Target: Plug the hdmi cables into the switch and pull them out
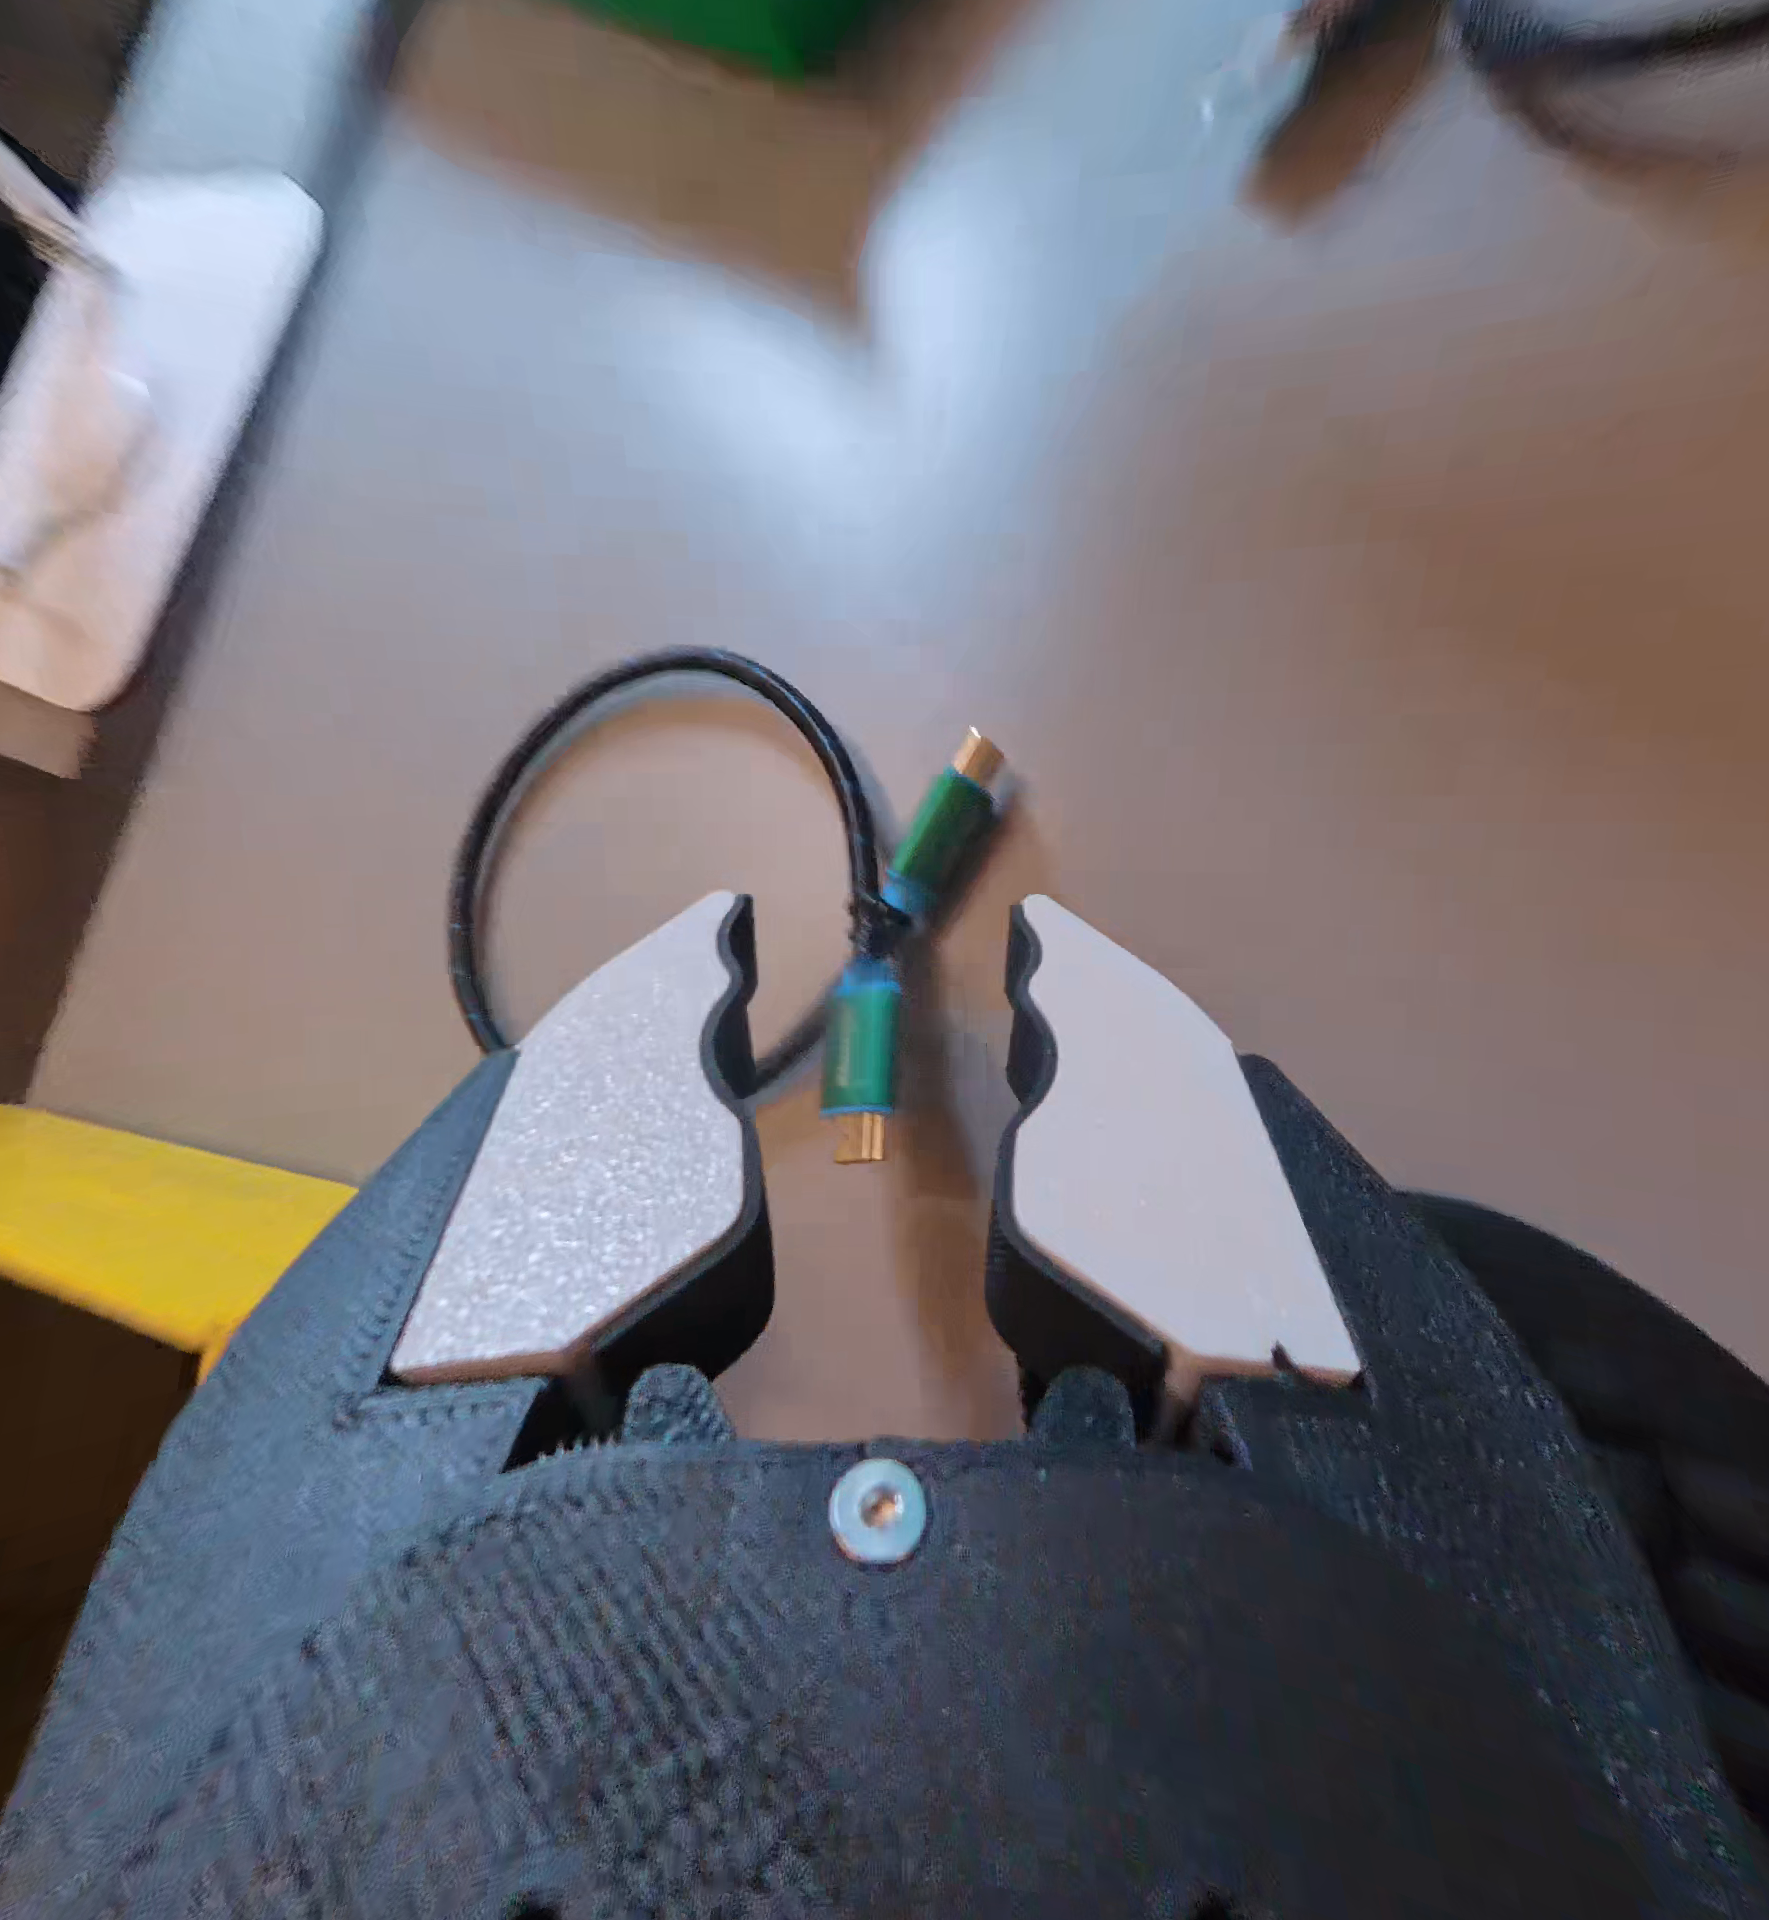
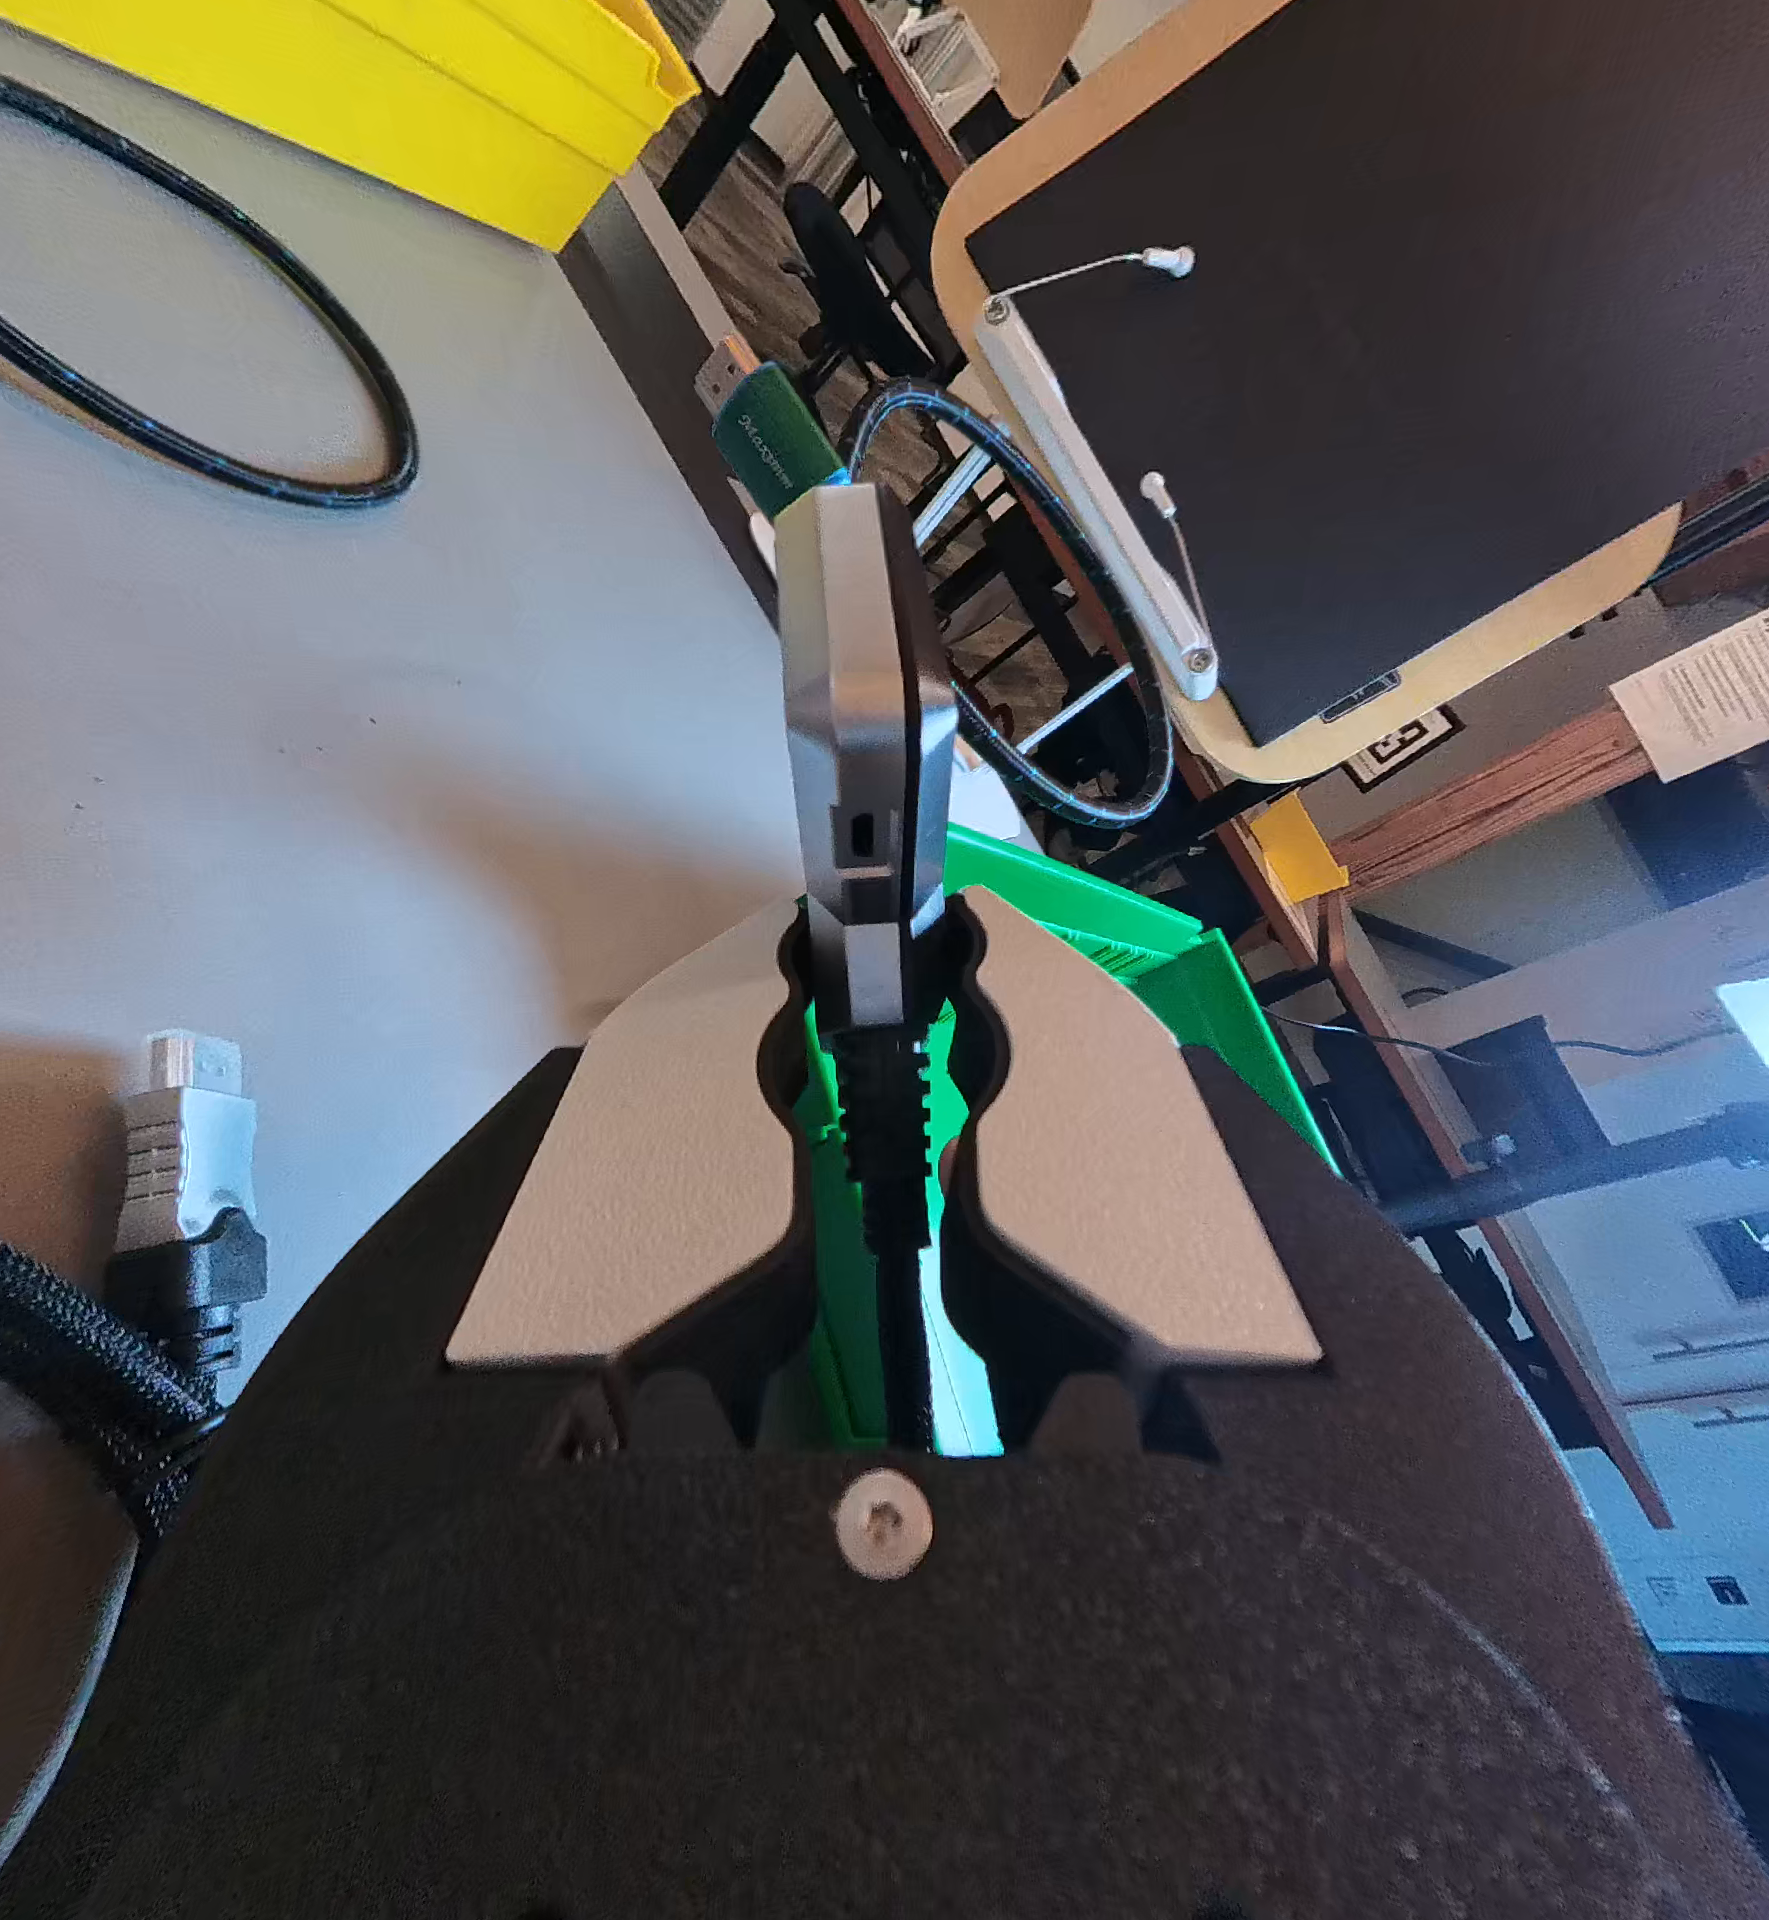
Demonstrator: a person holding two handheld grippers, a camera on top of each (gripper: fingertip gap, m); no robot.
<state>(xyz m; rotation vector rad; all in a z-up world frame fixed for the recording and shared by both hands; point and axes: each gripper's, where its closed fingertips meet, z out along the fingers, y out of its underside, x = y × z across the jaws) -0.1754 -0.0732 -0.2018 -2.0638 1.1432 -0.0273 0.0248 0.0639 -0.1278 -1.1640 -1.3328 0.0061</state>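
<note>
The left claw (image 1: 880, 935) points down at the surface (image 1: 1275, 675), jaws apart, empty, above a short green-ended HDMI cable (image 1: 864, 1049) lying looped there. The right claw (image 2: 885, 935) is clamped on the grey switch (image 2: 859, 675), held on edge clear of the surface. A green plug (image 2: 771, 442) sits at the switch's far end.

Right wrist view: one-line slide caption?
Right hand-held gripper clamps the grey HDMI switch upright, a green-shelled HDMI plug at its far end.
</note>
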